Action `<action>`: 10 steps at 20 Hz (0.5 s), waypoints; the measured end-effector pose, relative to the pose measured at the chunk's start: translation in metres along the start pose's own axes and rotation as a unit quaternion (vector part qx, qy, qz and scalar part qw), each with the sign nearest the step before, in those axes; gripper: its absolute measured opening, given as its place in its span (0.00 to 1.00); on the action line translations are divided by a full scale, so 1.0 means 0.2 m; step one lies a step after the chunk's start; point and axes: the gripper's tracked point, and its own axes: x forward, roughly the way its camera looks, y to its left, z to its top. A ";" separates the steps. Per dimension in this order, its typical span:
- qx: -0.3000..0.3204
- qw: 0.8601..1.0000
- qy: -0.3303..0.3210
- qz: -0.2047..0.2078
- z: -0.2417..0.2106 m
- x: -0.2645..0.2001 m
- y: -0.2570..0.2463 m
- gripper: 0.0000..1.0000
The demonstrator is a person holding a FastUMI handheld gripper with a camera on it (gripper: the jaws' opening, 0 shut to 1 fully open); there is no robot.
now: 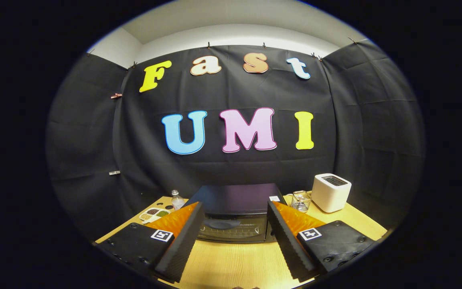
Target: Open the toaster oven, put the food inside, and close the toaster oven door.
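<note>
A black toaster oven sits closed on the wooden table, just beyond the gripper, whose fingers are spread wide, holding nothing. Its rigid door probably needs gripping along the top edge.

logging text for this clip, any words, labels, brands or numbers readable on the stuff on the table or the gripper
None can be read.
Toaster oven: small white sticker on its top, too small to read.
Gripper, fingers open: square black-and-white markers, patterns, no words.
White toaster: no visible text.
Bottle: label blurred.
</note>
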 end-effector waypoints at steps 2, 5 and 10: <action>0.001 1.000 0.001 -0.003 0.00 -0.01 -0.02 0.98; 0.005 1.000 0.003 -0.007 -0.02 -0.01 -0.03 0.98; 0.005 1.000 0.003 -0.007 -0.03 0.00 -0.02 0.98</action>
